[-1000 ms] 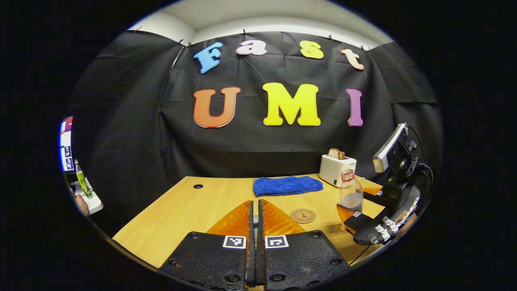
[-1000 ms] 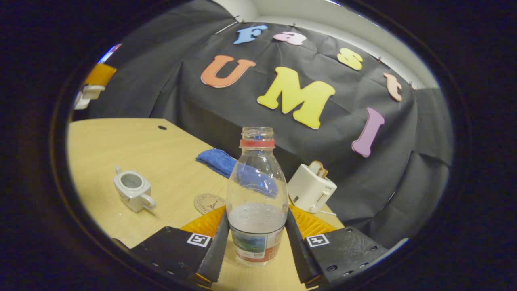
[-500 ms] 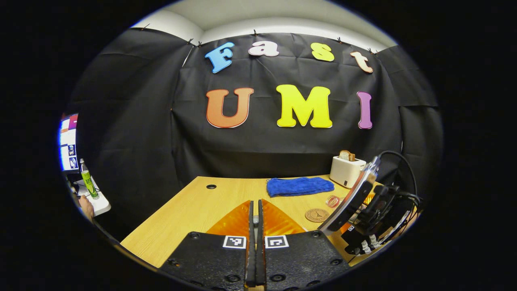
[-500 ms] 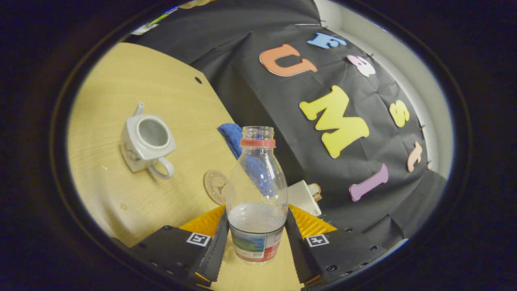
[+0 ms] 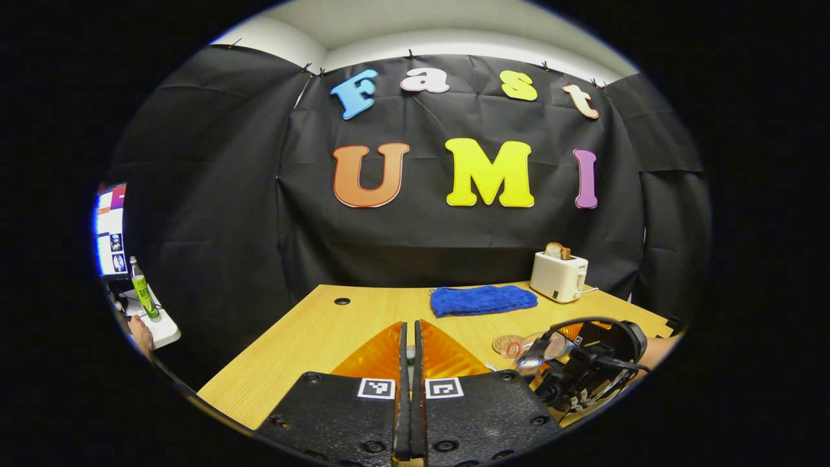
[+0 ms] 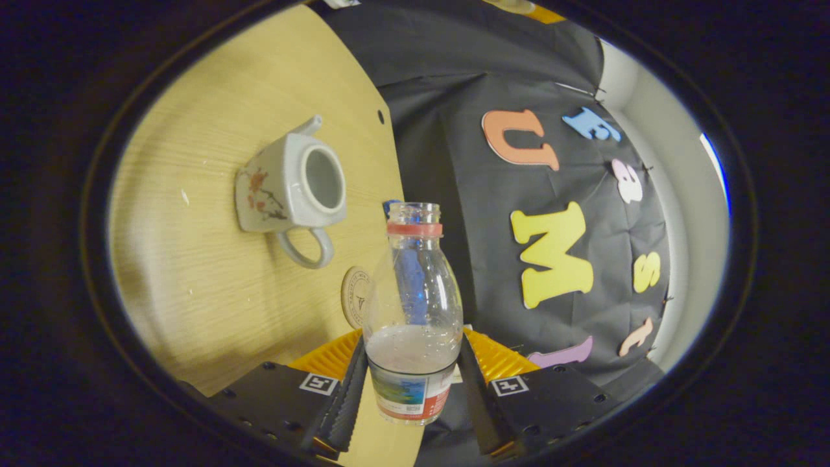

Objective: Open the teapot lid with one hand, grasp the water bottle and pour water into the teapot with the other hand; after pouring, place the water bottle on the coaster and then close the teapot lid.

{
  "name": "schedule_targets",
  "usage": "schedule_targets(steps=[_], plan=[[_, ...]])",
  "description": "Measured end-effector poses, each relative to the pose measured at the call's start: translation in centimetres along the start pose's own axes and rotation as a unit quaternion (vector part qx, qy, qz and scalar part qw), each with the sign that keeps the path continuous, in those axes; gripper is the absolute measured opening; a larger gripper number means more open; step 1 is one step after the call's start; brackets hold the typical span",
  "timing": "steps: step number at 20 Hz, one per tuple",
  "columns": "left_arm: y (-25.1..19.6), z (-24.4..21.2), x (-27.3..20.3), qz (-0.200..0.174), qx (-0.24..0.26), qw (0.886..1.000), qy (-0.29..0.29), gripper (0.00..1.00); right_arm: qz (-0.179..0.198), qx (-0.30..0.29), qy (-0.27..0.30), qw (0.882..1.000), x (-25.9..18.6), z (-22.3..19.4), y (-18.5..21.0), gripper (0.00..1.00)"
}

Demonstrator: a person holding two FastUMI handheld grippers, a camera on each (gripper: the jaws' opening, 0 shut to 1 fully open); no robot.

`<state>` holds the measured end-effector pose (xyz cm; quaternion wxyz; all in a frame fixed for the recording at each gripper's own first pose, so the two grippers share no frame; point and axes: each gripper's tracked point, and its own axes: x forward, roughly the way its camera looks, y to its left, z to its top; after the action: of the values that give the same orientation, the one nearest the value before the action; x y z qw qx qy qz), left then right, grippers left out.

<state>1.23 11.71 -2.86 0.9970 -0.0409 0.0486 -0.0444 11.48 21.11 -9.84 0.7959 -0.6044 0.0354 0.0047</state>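
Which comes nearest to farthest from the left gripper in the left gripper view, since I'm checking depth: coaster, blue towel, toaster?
1. Coaster, just ahead and to the right of the left gripper, partly behind the bottle.
2. Blue towel, farther back, mid-table.
3. Toaster, far right corner by the wall.

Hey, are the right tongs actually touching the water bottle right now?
Touching. In the right gripper view both fingers of the right tongs press against opposite sides of the water bottle, with no gap showing.

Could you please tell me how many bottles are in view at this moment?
2: a clear water bottle between the right hand-held gripper's fingers, and a green bottle on a side surface off the table's left.
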Motion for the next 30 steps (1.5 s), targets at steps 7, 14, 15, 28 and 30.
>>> schedule_targets(steps=[7, 14, 15, 28, 30], plan=[[0.1, -0.3, 0.2, 0.003, 0.008, 1.0, 0.006, 0.03, -0.056, -0.105, -0.032, 0.992, -0.3, 0.9, -1.7, 0.72], [-0.1, -0.4, 0.1, -0.005, 0.009, 1.0, 0.007, 0.03, -0.082, -0.171, -0.045, 0.981, -0.5, 1.5, -2.4, 0.72], [-0.1, -0.5, 0.2, -0.005, 0.009, 1.0, 0.008, 0.03, -0.081, -0.173, -0.045, 0.981, -0.5, 1.5, -2.3, 0.72], [0.6, -0.8, 0.3, 0.0, 0.004, 1.0, 0.014, 0.03, -0.132, -0.262, -0.058, 0.954, -1.0, 3.2, -3.7, 0.72], [0.6, -0.8, 0.3, 0.0, 0.006, 1.0, 0.014, 0.03, -0.141, -0.28, -0.058, 0.948, -1.1, 3.3, -4.2, 0.72]])
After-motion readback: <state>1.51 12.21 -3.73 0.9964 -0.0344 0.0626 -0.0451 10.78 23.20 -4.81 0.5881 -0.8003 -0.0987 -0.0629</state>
